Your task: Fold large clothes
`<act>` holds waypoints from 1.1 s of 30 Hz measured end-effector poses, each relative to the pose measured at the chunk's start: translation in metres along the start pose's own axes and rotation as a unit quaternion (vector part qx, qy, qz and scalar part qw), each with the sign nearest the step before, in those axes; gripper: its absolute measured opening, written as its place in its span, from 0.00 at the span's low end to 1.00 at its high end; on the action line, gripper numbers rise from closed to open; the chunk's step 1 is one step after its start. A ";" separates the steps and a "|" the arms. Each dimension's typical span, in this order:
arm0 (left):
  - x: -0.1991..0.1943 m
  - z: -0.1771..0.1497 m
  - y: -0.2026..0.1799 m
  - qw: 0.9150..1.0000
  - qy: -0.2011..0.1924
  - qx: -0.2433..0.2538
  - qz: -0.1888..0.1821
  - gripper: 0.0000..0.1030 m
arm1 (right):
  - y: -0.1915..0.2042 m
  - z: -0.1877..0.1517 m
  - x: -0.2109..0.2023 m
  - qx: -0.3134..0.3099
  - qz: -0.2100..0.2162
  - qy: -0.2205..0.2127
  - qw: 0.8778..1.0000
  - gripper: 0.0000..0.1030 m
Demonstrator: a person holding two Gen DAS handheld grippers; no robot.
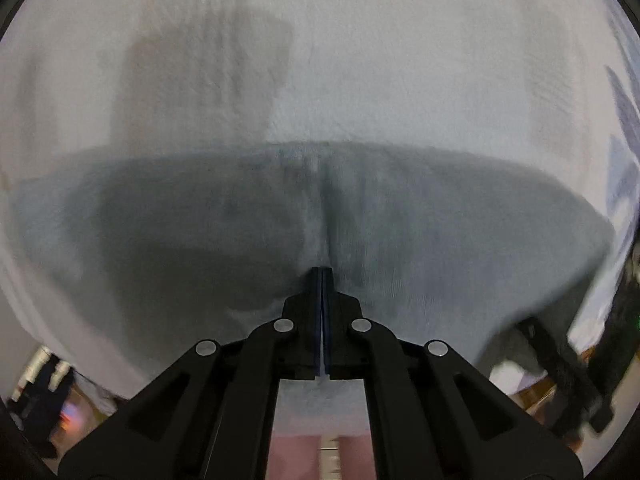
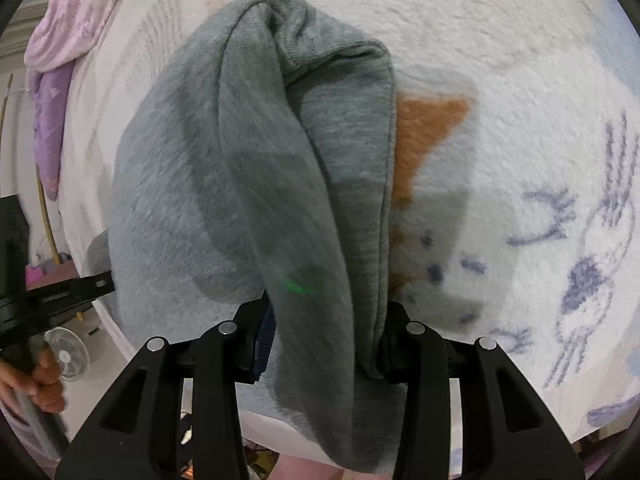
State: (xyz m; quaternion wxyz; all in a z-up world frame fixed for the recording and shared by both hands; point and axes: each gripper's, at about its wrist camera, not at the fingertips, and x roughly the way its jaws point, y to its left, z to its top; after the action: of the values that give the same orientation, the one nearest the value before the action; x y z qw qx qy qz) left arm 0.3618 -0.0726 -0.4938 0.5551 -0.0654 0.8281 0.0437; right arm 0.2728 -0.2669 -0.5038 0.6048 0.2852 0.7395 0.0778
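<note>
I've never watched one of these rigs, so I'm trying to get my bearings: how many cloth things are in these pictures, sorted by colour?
Grey: 1, the garment bunched in the right tongs
White with blue and orange print: 1, the blanket underneath
Pink and purple floral: 1, the cloth hanging at the far left
Total: 3

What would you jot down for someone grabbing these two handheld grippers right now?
Left gripper: fingers shut, seemingly pinching a thin fold of the grey garment.
Right gripper: fingers clamped on a thick bunched part of the garment.
Garment lies on the white blanket, partly lifted and gathered.
Done: both ends gripped. Left: lay it flat, fold it, probably in halves.
</note>
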 end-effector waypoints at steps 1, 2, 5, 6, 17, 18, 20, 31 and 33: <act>0.000 0.004 0.001 1.000 0.010 -0.001 0.001 0.01 | -0.002 -0.001 -0.001 0.001 0.007 -0.002 1.000 0.37; -0.002 0.003 -0.002 1.000 0.013 0.015 0.009 0.00 | -0.006 -0.003 -0.002 0.005 0.018 -0.006 1.000 0.37; -0.018 -0.031 -0.007 0.999 -0.001 0.046 0.023 0.00 | -0.009 -0.006 -0.004 0.020 0.018 -0.007 1.000 0.37; -0.017 -0.043 -0.006 0.999 -0.007 0.047 0.015 0.00 | -0.006 -0.006 -0.004 0.018 0.006 -0.006 1.000 0.37; 0.017 -0.100 0.009 0.997 -0.048 0.012 -0.056 0.00 | -0.007 -0.012 -0.004 -0.006 -0.009 -0.011 1.000 0.38; 0.016 -0.103 0.016 0.995 -0.059 -0.015 -0.079 0.00 | -0.009 -0.012 -0.005 -0.008 -0.007 -0.011 1.000 0.38; 0.002 -0.117 0.011 0.992 -0.097 -0.010 -0.076 0.00 | -0.014 -0.014 -0.006 -0.005 0.003 -0.014 1.000 0.38; 0.025 -0.191 -0.019 0.961 -0.274 0.033 -0.025 0.00 | -0.025 -0.042 -0.042 -0.029 0.017 -0.083 0.996 0.10; 0.025 -0.194 -0.017 0.959 -0.279 0.030 -0.047 0.02 | -0.023 -0.048 -0.061 -0.030 0.045 -0.099 0.994 0.09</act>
State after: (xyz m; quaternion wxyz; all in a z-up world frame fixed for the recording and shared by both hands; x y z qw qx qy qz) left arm 0.1780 -0.1189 -0.4430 0.7672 -0.0726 0.6372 0.0096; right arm 0.2264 -0.3063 -0.4504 0.6793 0.3062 0.6595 0.0989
